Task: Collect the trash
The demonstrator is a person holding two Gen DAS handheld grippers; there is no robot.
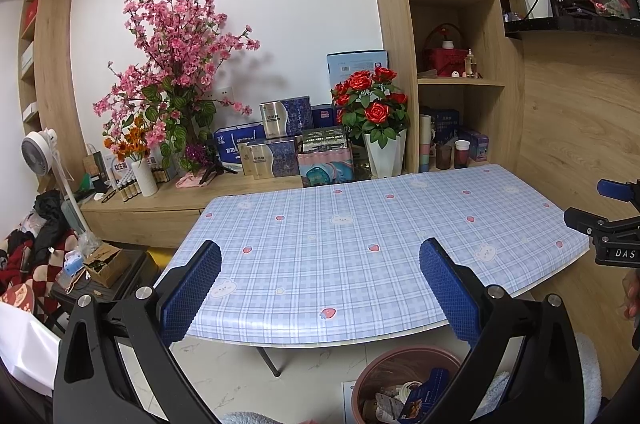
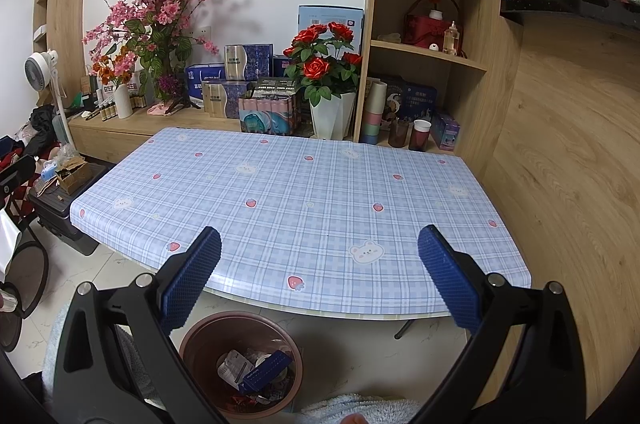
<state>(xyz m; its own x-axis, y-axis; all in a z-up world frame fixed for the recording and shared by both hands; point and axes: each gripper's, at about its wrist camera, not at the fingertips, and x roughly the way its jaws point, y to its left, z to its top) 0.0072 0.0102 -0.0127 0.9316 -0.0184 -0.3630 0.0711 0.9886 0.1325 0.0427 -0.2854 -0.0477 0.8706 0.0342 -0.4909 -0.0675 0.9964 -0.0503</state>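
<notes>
Left wrist view: the left tool (image 1: 320, 264) hangs spread wide and empty over the near edge of the checked surface (image 1: 360, 244), which shows no trash. The bin (image 1: 372, 376), lower centre-right, holds wrappers; the right tool (image 1: 600, 224) sits at the right edge.

Right wrist view: that tool's jaws gape empty too, with the bin directly below at lower centre and open floor (image 2: 360, 344) beside it.

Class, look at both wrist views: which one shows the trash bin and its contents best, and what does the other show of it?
The right wrist view: the trash bin shows nearly its whole rim, with wrappers and a blue box inside. In the left wrist view the bin is cut off by the frame's bottom edge and partly hidden behind a gripper finger.
</notes>
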